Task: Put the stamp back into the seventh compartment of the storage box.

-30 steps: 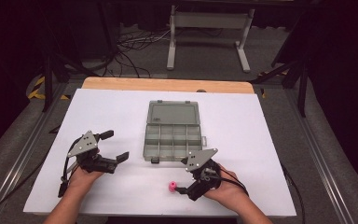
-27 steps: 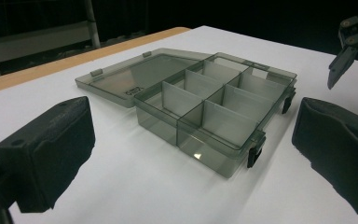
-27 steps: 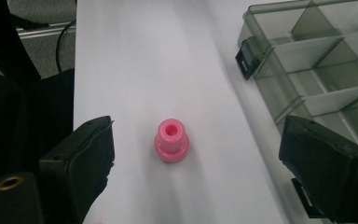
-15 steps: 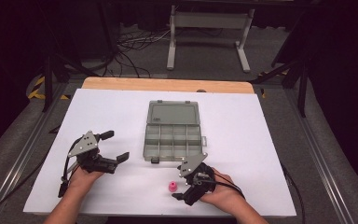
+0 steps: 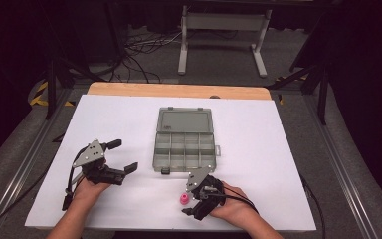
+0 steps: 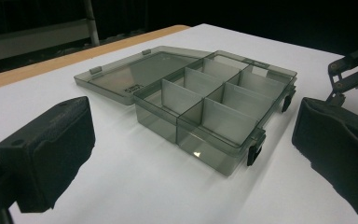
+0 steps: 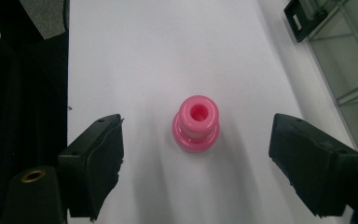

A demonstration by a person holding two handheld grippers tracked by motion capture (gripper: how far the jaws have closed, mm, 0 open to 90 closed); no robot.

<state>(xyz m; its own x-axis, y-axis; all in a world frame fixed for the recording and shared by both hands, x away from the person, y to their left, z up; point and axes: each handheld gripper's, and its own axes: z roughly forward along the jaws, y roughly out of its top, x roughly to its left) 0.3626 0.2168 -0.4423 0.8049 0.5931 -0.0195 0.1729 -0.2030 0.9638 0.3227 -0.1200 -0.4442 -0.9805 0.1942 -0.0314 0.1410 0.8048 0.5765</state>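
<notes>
The right gripper (image 7: 196, 154) straddles the pink spool (image 7: 196, 123) with released jaws for pickup, while the left gripper (image 5: 121, 155), jaws released, idles beside the open compartment box (image 5: 184, 144) on the worktop (image 5: 258, 149).

No text is legible; the organizer box (image 6: 200, 107) lid's small marking is unreadable.

A lab or studio: white-covered table (image 5: 129, 114), floor cables (image 5: 144, 47) (dark surroundings).

Cables (image 5: 144, 47) and metal stand (image 5: 222, 30) beyond table (image 5: 129, 119)
</notes>
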